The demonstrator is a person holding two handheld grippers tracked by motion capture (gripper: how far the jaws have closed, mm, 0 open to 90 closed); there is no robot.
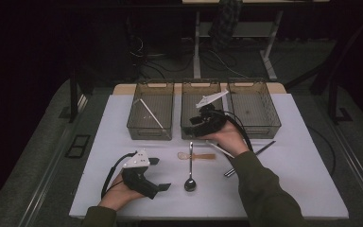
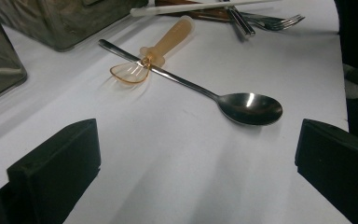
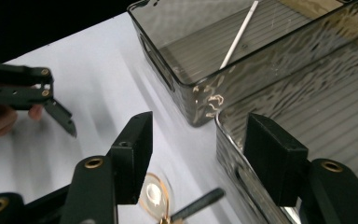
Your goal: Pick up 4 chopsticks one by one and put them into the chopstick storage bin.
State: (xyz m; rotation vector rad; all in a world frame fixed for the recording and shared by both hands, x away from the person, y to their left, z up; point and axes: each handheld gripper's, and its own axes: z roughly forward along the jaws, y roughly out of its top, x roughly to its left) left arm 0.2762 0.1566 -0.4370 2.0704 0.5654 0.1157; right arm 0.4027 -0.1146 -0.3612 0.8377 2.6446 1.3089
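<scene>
white table (image 1: 283, 175), silver spoon (image 2: 200, 91), orange scoop (image 2: 161, 51)

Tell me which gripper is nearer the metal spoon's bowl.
Left. The left gripper sits open just beside the metal spoon bowl. The right gripper is farther off, open at the middle bin's front wall.

The spoon (image 2: 242, 106) is polished, glossy metal, lying across a translucent amber plastic scoop (image 2: 154, 55). The bins (image 3: 242, 51) are smoky clear ribbed plastic. The table (image 2: 177, 158) looks matt white.

High overview; 2 close tong-mounted views sharing spoon (image 2: 200, 88).
</scene>
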